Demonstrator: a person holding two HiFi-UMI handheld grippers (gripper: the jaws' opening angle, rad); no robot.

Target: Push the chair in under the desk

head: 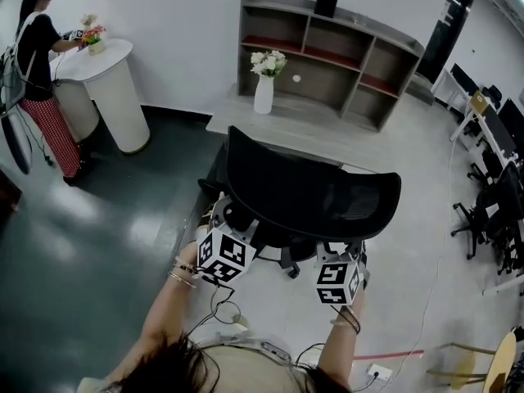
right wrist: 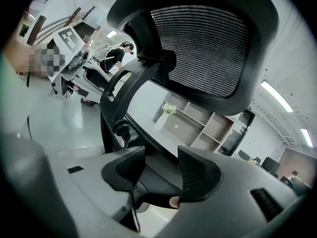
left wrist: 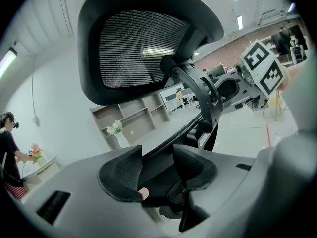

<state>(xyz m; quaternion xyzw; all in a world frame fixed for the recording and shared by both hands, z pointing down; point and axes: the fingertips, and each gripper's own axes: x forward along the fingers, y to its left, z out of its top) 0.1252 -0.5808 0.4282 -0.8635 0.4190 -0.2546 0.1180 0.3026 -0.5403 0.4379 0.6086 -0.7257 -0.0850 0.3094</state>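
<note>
One vase (white) tops desk beyond chair.

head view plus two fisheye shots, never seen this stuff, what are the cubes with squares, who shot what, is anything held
No robot here: a person holds a two-jaw gripper in each hand; the marker cubes belong to them. The head view looks down from the person's head at a chair facing a desk with a vase on it. The other two cameras ride on the left gripper and right gripper, looking along their jaws at the chair's back. Both pairs of jaws stand apart, clamping nothing.
</note>
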